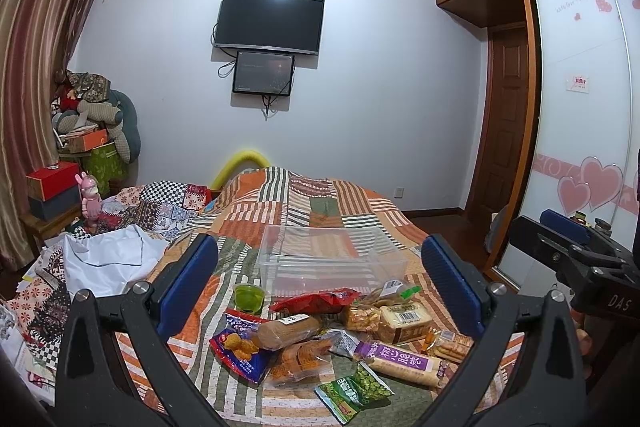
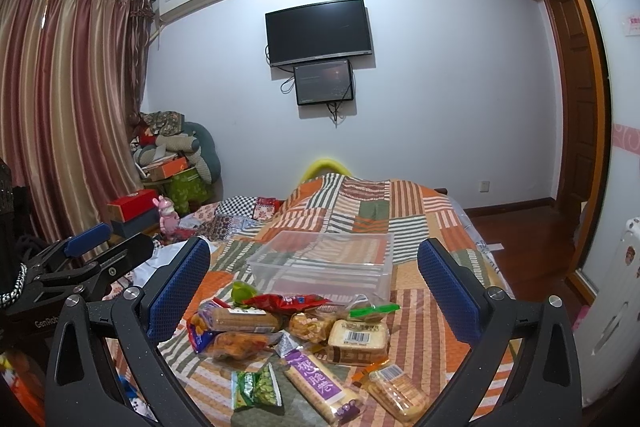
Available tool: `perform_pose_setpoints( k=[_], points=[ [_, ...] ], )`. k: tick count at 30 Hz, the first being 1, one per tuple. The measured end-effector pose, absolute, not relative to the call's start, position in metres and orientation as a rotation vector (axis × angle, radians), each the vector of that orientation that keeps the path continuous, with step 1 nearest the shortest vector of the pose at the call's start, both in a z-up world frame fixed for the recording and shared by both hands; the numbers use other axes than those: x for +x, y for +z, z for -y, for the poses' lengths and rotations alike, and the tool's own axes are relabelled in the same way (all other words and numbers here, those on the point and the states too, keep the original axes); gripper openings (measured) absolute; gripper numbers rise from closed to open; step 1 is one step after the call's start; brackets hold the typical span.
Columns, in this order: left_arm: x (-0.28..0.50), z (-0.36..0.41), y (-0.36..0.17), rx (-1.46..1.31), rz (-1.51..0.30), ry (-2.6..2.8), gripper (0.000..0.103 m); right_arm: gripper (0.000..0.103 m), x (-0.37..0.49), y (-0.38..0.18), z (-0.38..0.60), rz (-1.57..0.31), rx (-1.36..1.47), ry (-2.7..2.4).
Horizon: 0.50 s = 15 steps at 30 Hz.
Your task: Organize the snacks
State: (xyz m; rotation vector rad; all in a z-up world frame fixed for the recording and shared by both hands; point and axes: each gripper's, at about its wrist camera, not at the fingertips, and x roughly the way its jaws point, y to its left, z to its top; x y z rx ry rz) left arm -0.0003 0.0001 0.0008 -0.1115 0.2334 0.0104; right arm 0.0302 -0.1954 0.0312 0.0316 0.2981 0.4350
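Several snack packs lie in a heap on the patchwork quilt: a purple-labelled roll pack (image 1: pixel 400 361) (image 2: pixel 320 383), a green pea packet (image 1: pixel 352 389) (image 2: pixel 256 387), a red bag (image 1: pixel 316 301) (image 2: pixel 286 301), a blue bag (image 1: pixel 236 349), a barcode-labelled cake pack (image 1: pixel 404 321) (image 2: pixel 358 341) and a green jelly cup (image 1: pixel 248 297). An empty clear plastic bin (image 1: pixel 328 259) (image 2: pixel 324 263) stands just behind them. My left gripper (image 1: pixel 320 287) is open above the heap. My right gripper (image 2: pixel 316 287) is open too, beside the left one (image 2: pixel 92 251).
White cloth (image 1: pixel 108 259) and papers lie on the bed's left side. Boxes and a pink toy (image 1: pixel 90 199) stand on a stand by the curtain. A wardrobe (image 1: pixel 580 107) and bare floor (image 2: pixel 532 239) are on the right.
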Motion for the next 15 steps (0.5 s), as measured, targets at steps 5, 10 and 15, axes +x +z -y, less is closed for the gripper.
perform_pose_setpoints(
  k=[5, 10, 15],
  points=[
    [0.0001, 0.0025, 0.0002, -0.105, -0.237, 0.008, 0.103, 0.103, 0.0306, 0.031, 0.1954, -0.298, 0.032, 0.436],
    [0.0, 0.0034, 0.0002, -0.102, -0.242, 0.003, 0.103, 0.103, 0.0309, 0.03, 0.196, -0.299, 0.034, 0.434],
    [0.0044, 0.0006, -0.0041, -0.116, -0.271, -0.031, 0.103, 0.103, 0.0341, 0.0259, 0.1993, -0.306, 0.025, 0.421]
  ],
)
